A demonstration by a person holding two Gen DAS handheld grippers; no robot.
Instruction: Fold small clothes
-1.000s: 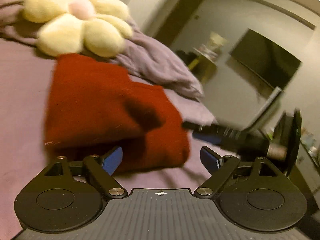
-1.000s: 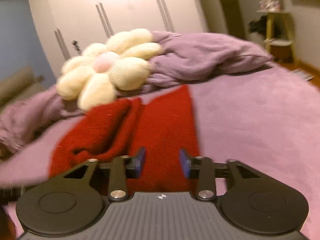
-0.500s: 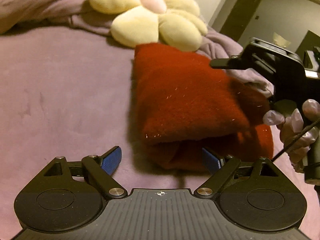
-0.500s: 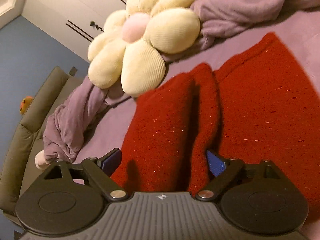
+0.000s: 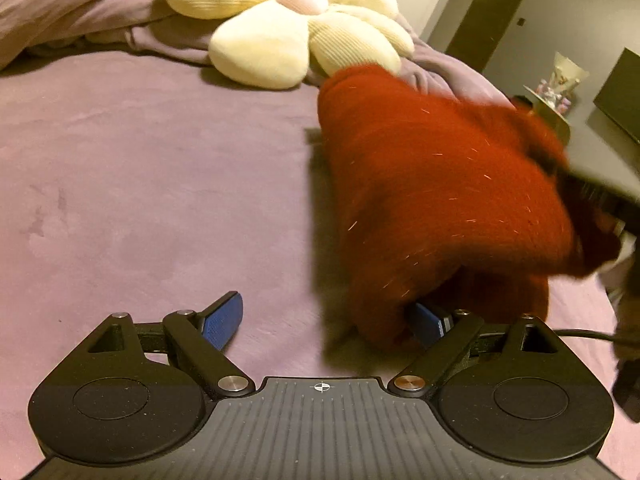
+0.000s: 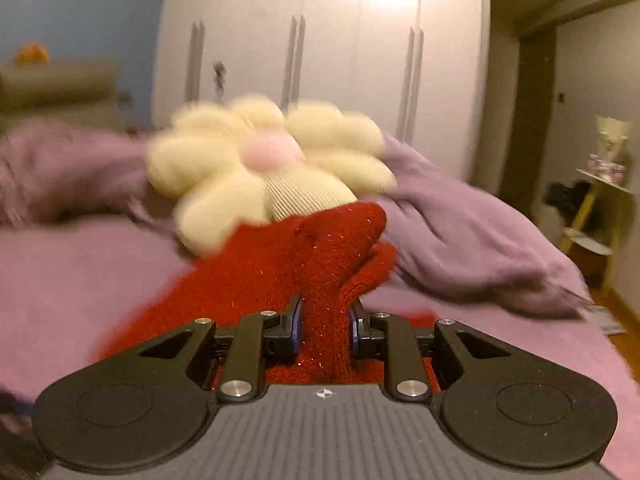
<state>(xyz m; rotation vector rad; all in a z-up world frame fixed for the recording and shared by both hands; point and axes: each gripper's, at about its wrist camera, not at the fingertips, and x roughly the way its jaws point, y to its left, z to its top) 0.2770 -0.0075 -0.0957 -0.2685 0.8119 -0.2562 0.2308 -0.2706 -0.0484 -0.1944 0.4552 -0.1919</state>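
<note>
A fuzzy red garment (image 5: 432, 192) lies folded and bunched on the purple bed cover (image 5: 140, 180). My left gripper (image 5: 326, 322) stands wide open at its near left edge. Its right pad (image 5: 428, 324) touches the cloth's underside, and its left pad (image 5: 224, 320) is over bare cover. The jaws of my right gripper (image 6: 324, 320) are closing, with a raised ridge of the red garment (image 6: 280, 272) pinched between the pads. In the left wrist view, that gripper shows only as a dark blur (image 5: 600, 196) at the garment's far right.
A cream flower cushion (image 5: 280, 20) and a crumpled purple blanket (image 5: 80, 12) lie behind the garment. White wardrobe doors (image 6: 320, 40) stand beyond the bed. A small yellow shelf (image 6: 600, 184) is at the right, by a dark screen (image 5: 620, 96).
My right gripper rolled level and closed on a fold of the red garment, which now bunches up. My left gripper tipped downward and came in at the garment's near left edge, still open.
</note>
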